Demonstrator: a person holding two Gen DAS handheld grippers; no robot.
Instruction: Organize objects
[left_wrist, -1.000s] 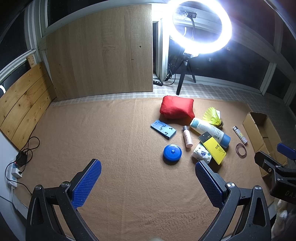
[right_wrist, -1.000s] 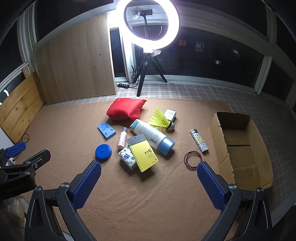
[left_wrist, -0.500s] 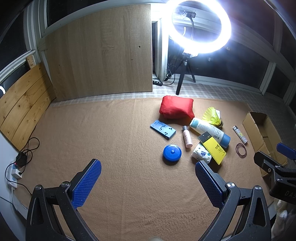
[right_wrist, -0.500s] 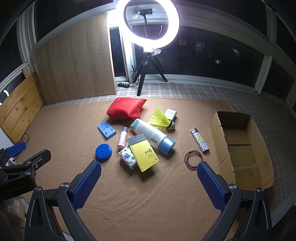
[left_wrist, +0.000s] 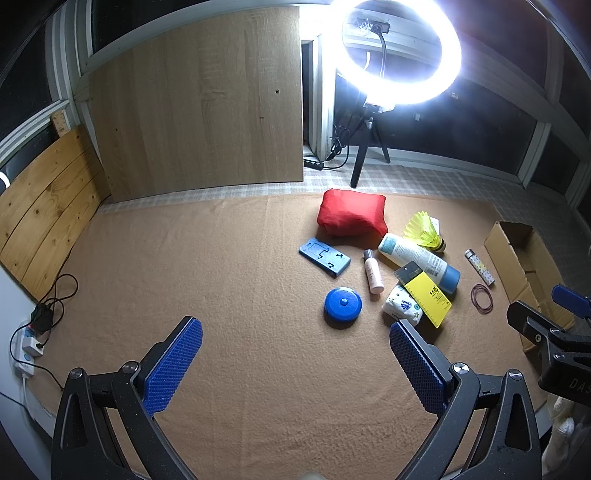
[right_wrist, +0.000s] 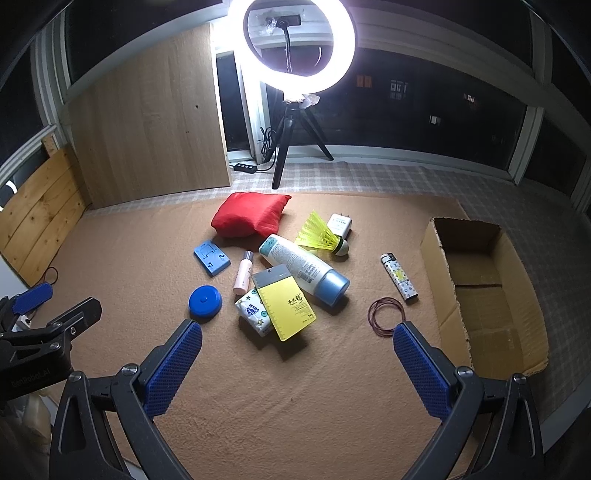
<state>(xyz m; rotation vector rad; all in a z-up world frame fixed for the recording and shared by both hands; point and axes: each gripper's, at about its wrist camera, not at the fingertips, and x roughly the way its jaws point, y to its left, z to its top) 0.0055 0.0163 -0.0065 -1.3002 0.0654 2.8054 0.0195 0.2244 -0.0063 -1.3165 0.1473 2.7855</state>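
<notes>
Several objects lie on a brown mat (right_wrist: 258, 387): a red pouch (right_wrist: 249, 218), a blue holder (right_wrist: 211, 257), a small pink bottle (right_wrist: 243, 275), a white and blue bottle (right_wrist: 303, 269), a yellow card (right_wrist: 286, 302) on a tissue pack (right_wrist: 251, 310), a round blue case (right_wrist: 205, 301), a yellow shuttlecock (right_wrist: 321, 236), a white charger (right_wrist: 340, 224), a lighter (right_wrist: 399, 276) and a red rubber band (right_wrist: 386, 316). An open cardboard box (right_wrist: 480, 288) lies at the right. My right gripper (right_wrist: 297, 365) is open and empty above the mat. My left gripper (left_wrist: 295, 358) is open and empty, left of the pile.
A ring light on a tripod (right_wrist: 291, 110) stands behind the mat, with a power strip (right_wrist: 245, 167) beside it. Wooden boards (left_wrist: 195, 122) lean against the back and left walls. A socket with cables (left_wrist: 31, 339) lies at the mat's left edge.
</notes>
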